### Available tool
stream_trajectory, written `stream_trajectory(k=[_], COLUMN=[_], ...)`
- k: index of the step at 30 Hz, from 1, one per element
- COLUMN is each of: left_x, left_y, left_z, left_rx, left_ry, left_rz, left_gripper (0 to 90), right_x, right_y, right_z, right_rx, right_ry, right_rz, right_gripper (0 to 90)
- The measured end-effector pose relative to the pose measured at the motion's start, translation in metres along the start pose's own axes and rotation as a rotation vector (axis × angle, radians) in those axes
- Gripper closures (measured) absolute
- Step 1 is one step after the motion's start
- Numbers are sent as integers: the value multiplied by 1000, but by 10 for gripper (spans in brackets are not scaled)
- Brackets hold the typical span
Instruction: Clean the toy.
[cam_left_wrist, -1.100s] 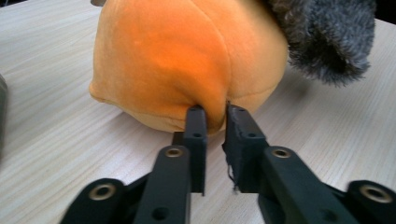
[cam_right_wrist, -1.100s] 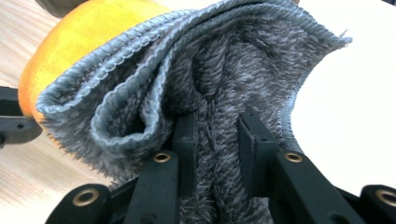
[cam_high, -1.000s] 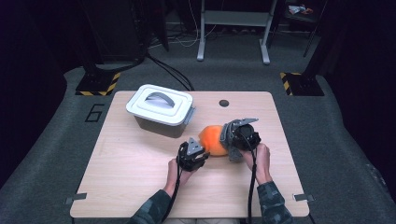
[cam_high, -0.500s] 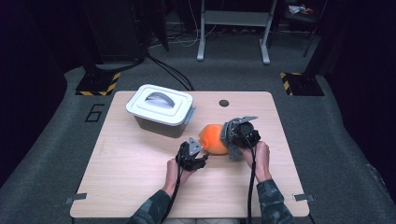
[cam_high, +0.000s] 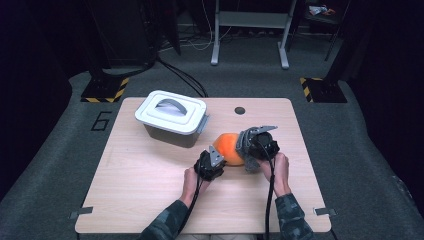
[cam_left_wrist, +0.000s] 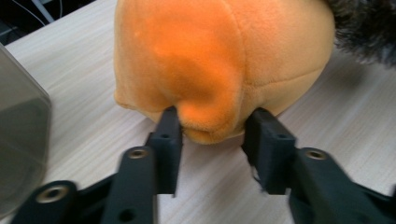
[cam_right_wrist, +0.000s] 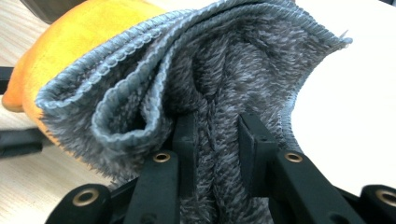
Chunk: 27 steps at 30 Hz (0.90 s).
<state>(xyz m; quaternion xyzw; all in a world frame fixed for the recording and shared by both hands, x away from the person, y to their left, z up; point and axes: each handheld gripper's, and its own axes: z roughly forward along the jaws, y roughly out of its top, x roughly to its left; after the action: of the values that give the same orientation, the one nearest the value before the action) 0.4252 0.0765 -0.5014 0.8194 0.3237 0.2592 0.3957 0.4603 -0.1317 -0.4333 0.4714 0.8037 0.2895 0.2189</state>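
While right claw (cam_right_wrist: 215, 135) pinches grey cloth (cam_right_wrist: 224, 70), left claw (cam_left_wrist: 212, 135) closes on orange plush (cam_left_wrist: 219, 60).

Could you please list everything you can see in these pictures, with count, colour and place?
Orange plush toy: one, orange, mid-table between the two grippers.
Grey cloth: one, grey, fluffy, bunched against the toy's right side.
Lidded box: one, white lid over grey body, far left of the table.
Table: one, light wood.
Left gripper: one, black; its jaws have just been closing on a fold at the toy's near side.
Right gripper: one, black, clamped on the grey cloth.
Hands: two, camouflage sleeves, at the near edge.
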Motion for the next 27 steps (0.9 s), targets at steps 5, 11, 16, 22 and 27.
stream_trajectory(k=[5, 11, 16, 22, 27], left_x=[1, 3, 3, 2, 3], left_y=[0, 5, 12, 13, 12], left_z=[-2, -11, -27, -29, -28], left_rx=[-10, -38, -61, -50, -47], left_ry=[-18, -65, -108, -130, -126], left_rz=[-8, -61, -83, -115, -124], left_gripper=[777, 802, 805, 805, 803], right_x=[-3, -6, -5, -1, 4], right_y=[-5, -7, -6, -3, 1], right_z=[-8, -18, -29, -24, -29], right_rx=[-30, -57, -79, -65, -79], right_ry=[6, 5, 3, 7, 1], right_rz=[11, 19, 26, 23, -1], right_gripper=[706, 706, 706, 705, 705])
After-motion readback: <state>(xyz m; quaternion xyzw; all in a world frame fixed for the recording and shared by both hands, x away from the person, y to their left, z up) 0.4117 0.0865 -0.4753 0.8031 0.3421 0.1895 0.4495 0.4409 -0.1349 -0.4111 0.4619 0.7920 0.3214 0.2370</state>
